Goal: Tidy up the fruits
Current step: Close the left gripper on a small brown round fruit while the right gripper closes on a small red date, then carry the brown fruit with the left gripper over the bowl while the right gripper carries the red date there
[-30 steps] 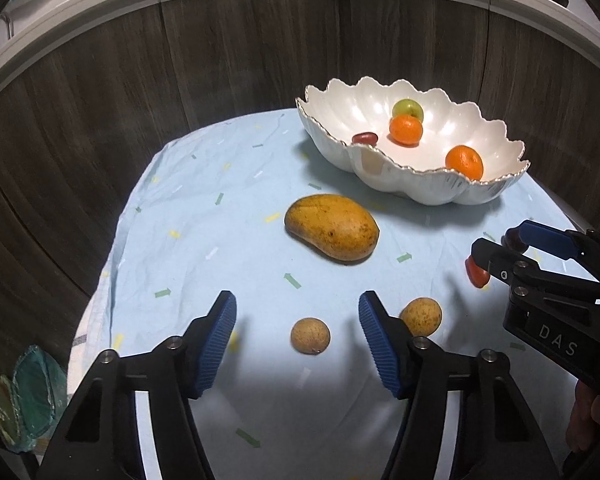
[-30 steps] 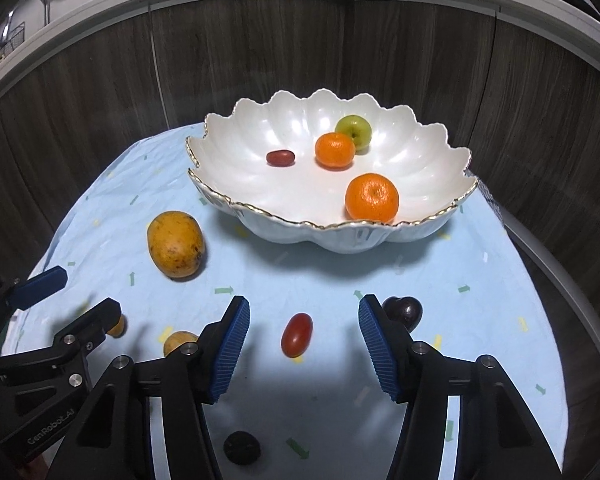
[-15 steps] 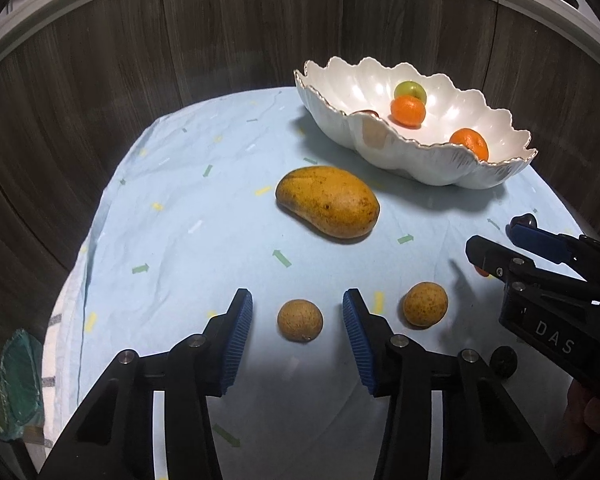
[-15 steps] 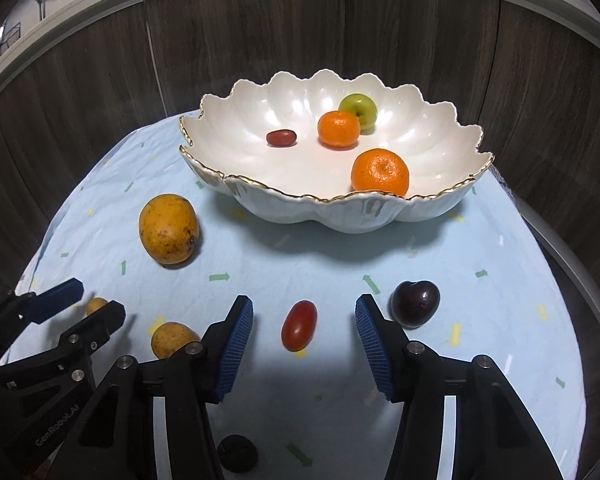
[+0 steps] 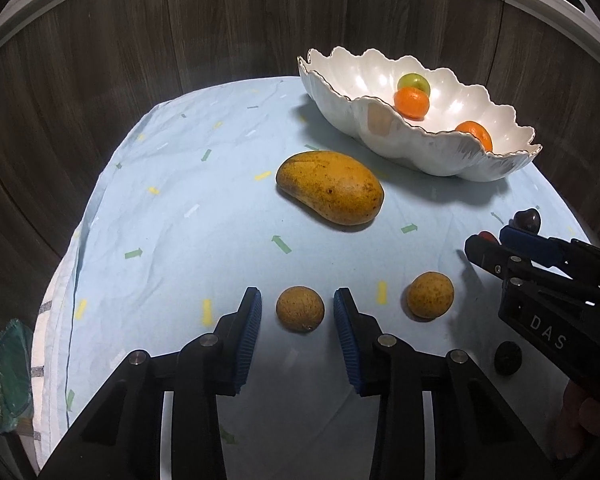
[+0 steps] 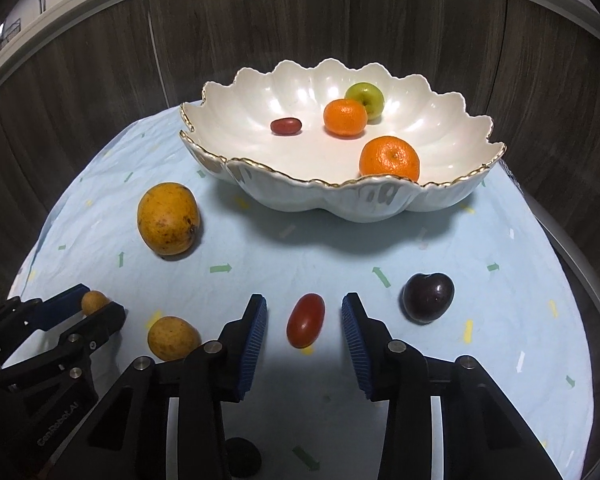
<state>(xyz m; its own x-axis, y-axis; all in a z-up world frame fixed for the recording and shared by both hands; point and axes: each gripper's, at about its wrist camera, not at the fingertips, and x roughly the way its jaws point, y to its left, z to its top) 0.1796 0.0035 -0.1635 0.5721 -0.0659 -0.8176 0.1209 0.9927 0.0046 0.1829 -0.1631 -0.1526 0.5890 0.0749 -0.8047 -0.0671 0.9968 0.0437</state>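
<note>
Over on the left side of the table (image 5: 172, 200), our left tongs (image 5: 297, 320) sit low with the blue pads parted a little wider than the small round brown fruit (image 5: 300, 309) between them, neither pad touching it yet; we read that as lining up for a pinch. It is near enough a ball, so no long axis to worry about. Just beside it lies a second brown fruit (image 5: 430, 295), free on the cloth. Farther back rests the mango (image 5: 330, 187), long axis running across from left-rear to right-front, fat end toward the bowl (image 6: 452, 196). Moving right, our right tongs (image 6: 304, 322) are likewise parted, straddling the red grape tomato (image 6: 306, 320) without contact. Its long axis points nearly straight away from us, tipped slightly right, so the pads would close across its narrow waist, which looks to us the sensible grip. Right again, the dark plum (image 6: 429, 298) waits near the right pad. Behind, the scalloped bowl already holds two mandarins, a green fruit and a red one, so we judge both picks are headed there.
</note>
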